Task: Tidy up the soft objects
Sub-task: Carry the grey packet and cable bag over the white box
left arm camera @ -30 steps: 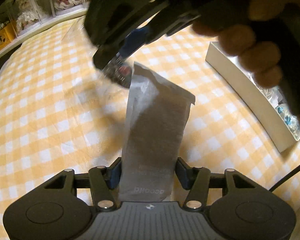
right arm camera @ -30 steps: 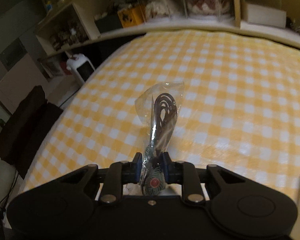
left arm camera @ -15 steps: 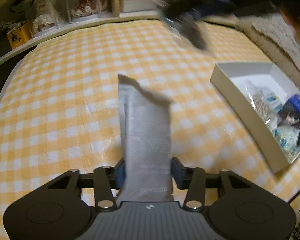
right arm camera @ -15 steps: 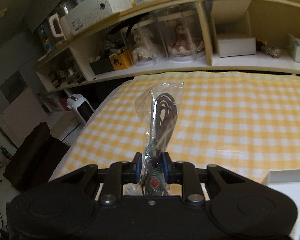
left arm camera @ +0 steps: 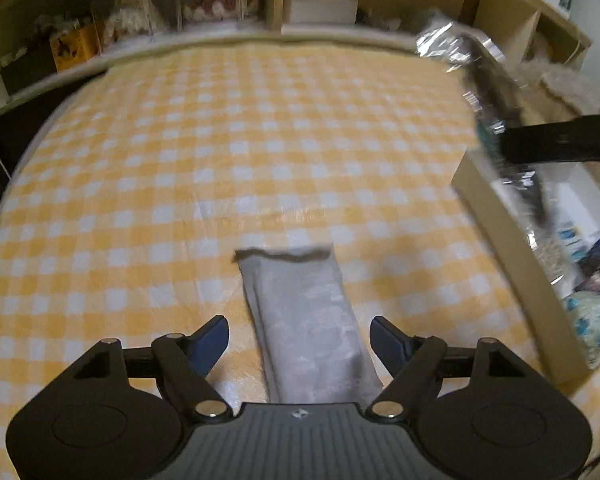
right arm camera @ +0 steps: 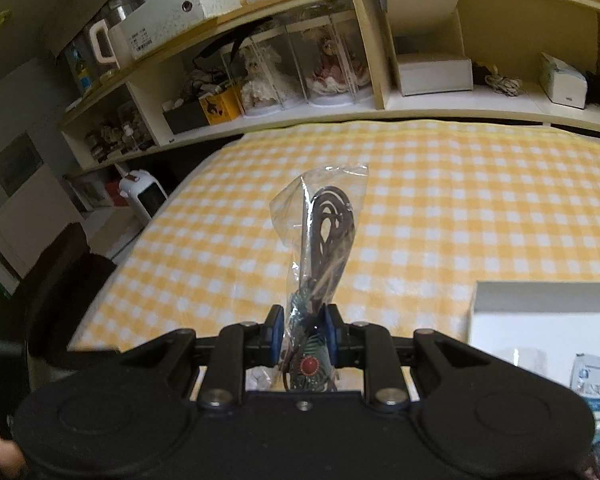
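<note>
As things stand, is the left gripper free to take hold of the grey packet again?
Probably yes. The left gripper has its jaws opening, and the grey packet lies right between the fingers on the checked cloth, with nothing over it. The right gripper is off to the side, clamped on a clear bag.

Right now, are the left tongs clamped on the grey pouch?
No. The left tongs are opening, and both blue pads stand clear of the grey pouch lying between them on the checked cloth.

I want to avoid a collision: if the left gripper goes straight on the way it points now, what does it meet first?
Most likely the grey packet, which lies between the opening jaws of the left gripper, untouched by the pads. Past it is only the yellow checked cloth. Depth is hard to judge here.
</note>
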{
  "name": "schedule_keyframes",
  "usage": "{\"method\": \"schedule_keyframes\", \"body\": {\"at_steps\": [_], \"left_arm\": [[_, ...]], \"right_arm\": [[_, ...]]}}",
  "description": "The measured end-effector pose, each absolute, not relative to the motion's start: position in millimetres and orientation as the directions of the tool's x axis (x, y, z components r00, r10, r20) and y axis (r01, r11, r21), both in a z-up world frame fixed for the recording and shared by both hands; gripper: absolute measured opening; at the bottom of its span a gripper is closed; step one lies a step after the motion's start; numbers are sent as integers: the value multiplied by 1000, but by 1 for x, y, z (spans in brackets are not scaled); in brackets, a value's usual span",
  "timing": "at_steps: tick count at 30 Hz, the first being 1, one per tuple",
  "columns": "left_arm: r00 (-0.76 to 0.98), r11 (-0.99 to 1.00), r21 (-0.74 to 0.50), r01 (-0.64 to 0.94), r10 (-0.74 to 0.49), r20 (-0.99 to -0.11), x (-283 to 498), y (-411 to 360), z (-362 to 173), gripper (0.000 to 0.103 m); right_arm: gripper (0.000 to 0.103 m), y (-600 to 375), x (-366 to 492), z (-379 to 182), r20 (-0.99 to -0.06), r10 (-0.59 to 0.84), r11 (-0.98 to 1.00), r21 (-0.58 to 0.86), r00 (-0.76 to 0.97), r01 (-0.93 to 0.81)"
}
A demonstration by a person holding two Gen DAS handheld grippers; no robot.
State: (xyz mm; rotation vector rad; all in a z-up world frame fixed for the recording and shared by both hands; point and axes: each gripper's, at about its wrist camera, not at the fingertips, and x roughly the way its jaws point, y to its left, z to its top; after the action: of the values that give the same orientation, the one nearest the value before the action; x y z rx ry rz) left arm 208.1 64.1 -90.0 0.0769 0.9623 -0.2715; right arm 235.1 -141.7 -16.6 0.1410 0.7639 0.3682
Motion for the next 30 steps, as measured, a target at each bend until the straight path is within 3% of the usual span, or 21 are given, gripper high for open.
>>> {"method": "schedule_keyframes", "body": {"at_steps": [5, 10, 12, 15, 24, 30], "left_arm": [[439, 983, -92, 161, -155, -885, 226, 50, -124, 80], [451, 990, -42, 137, -100, -887, 228, 44, -134, 79], [452, 992, -40, 119, -91, -887, 229, 44, -135, 66], [461, 993, 2, 114, -51, -886, 232, 42, -134, 57], [516, 992, -32, 123, -92, -852, 235, 44, -107, 52], [584, 988, -85, 131, -146, -799, 227, 48, -59, 52]], "right_arm": [[23, -154, 227, -28, -653, 380, 925, 279, 655, -258], [23, -163, 225, -39, -645, 394, 918, 310, 655, -247], [23, -166, 226, -44, -642, 400, 915, 321, 653, -245], [23, -168, 227, -51, -644, 407, 912, 332, 648, -243], [23, -173, 224, -59, -649, 412, 910, 335, 640, -246], [23, -177, 217, -53, -637, 402, 913, 329, 658, -240]]}}
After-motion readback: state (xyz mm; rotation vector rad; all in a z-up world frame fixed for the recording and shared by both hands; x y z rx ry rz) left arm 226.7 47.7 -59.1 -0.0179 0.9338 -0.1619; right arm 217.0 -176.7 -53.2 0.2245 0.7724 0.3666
